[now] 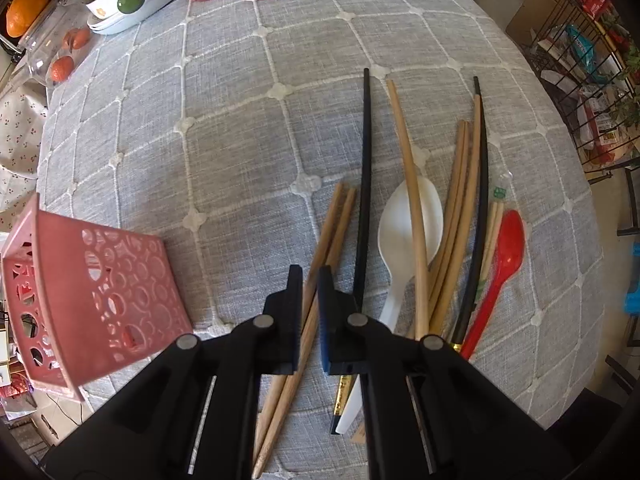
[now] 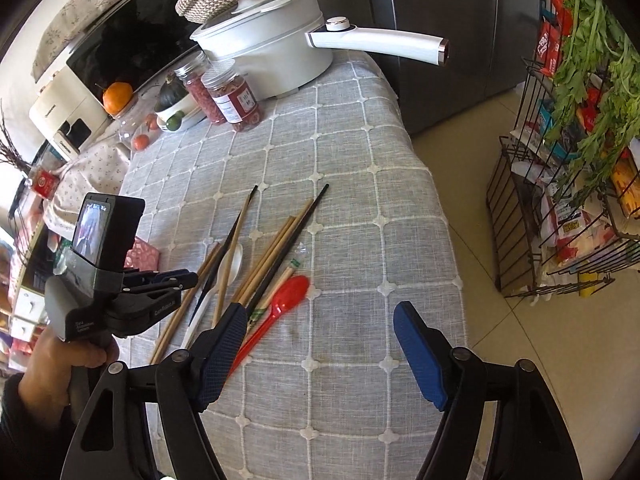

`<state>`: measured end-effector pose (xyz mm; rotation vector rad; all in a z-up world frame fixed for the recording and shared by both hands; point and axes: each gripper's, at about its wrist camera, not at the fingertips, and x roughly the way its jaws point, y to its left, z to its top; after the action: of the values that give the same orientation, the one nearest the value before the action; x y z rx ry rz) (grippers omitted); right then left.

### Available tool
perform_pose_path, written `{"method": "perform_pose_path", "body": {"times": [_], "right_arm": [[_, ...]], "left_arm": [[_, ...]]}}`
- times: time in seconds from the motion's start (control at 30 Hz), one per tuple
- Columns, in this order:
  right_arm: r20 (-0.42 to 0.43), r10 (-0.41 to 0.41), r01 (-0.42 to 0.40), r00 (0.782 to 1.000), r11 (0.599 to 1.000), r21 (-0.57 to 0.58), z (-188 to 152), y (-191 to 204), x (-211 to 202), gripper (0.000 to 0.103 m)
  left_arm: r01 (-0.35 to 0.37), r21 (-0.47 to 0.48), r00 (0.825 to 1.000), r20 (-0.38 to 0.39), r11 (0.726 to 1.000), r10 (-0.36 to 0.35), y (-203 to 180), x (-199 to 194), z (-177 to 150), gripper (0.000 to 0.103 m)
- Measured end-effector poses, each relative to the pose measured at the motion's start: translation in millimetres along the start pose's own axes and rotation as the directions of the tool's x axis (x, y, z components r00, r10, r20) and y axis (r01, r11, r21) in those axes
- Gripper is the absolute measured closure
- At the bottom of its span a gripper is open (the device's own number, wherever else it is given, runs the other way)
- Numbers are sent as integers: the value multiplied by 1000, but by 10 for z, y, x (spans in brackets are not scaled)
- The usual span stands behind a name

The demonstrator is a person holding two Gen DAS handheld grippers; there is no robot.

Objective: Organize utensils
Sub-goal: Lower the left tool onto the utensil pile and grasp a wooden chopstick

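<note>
Left tool (image 1: 310, 280) clamped on wooden chopstick pair (image 1: 334, 224) lying on bench (image 1: 240, 140). Right tool (image 2: 320, 348) stands apart, holding nothing, above bench beside red spoon (image 2: 280, 300).

Bright daylight, soft shadows, sharp focus, fisheye-bent dark edges

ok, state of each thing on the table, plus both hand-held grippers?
left hand-held gripper: shut on wooden chopstick pair
right hand-held gripper: open, empty
pink basket: tipped on its side
red spoon: flat on the cloth
white spoon: flat, under chopsticks
white pot: lid on
</note>
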<state>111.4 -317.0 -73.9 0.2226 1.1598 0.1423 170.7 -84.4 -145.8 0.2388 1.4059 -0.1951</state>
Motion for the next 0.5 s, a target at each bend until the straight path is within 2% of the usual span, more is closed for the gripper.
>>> {"method": "perform_pose_path", "body": {"times": [0.2, 0.33, 0.4, 0.43, 0.5], "right_arm": [[-8, -9, 9, 1000, 1000, -11, -4, 17, 34, 26], [-16, -17, 16, 1000, 1000, -16, -2, 33, 66, 26], [-20, -19, 19, 1000, 1000, -16, 3, 45, 84, 26], [-22, -20, 20, 1000, 1000, -15, 10, 50, 95, 26], [-23, -20, 20, 1000, 1000, -11, 17, 71, 109, 26]], "left_arm": [[-19, 21, 999, -34, 1000, 20, 13, 37, -35, 95], [-17, 21, 999, -26, 1000, 17, 33, 80, -57, 95], [-27, 24, 1000, -11, 999, 28, 26, 53, -66, 95], [-39, 30, 999, 5, 999, 38, -30, 110, 62, 96], [-33, 33, 998, 52, 999, 31, -17, -21, 1, 96]]}}
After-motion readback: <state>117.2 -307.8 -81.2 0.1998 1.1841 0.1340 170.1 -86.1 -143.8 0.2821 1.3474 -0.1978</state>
